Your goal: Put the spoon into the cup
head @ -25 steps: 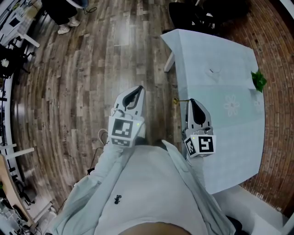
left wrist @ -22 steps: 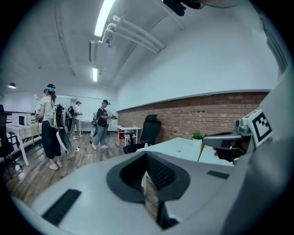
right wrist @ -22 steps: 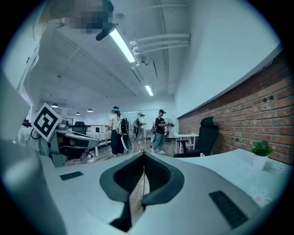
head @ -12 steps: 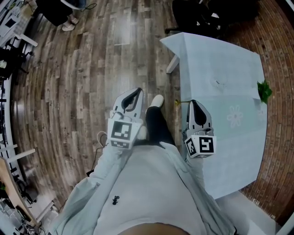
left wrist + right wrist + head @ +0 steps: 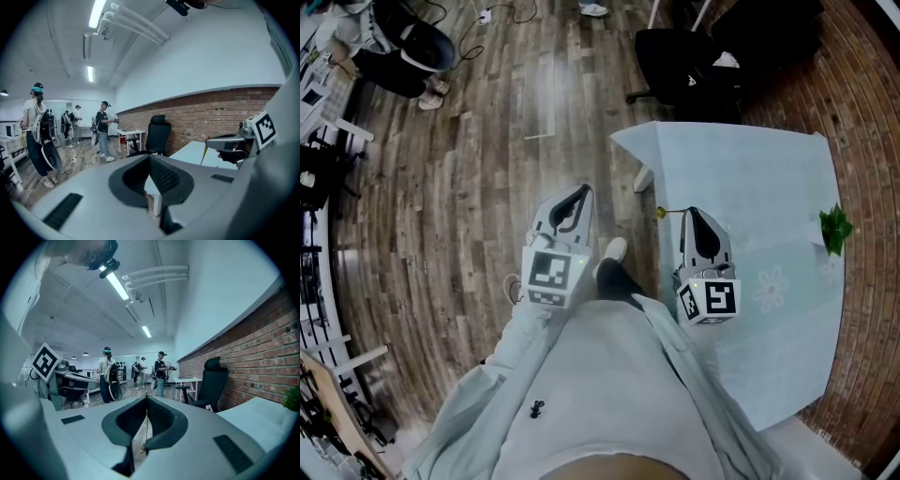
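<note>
My right gripper [image 5: 690,211] is shut on a thin gold spoon [image 5: 667,212], whose end juts left past the fingertips over the table's edge. In the right gripper view the spoon's stem [image 5: 146,427] stands as a fine gold line between the closed jaws of the right gripper [image 5: 146,397]. My left gripper [image 5: 581,190] hangs over the wooden floor beside a walking leg, jaws shut with nothing in them. From the left gripper view, the left gripper [image 5: 150,157] shows only floor and a table leg beyond it. No cup is in view.
A table with a pale blue-green cloth [image 5: 750,178] lies at the right, with a green plant [image 5: 834,228] near its far edge. A black office chair [image 5: 684,66] stands beyond it by a brick wall. Several people [image 5: 104,129] stand farther off in the room.
The person has walked forward: the table has slid down in the head view, the black chair has come into sight, and a foot shows. Both grippers keep their places and stay shut.
</note>
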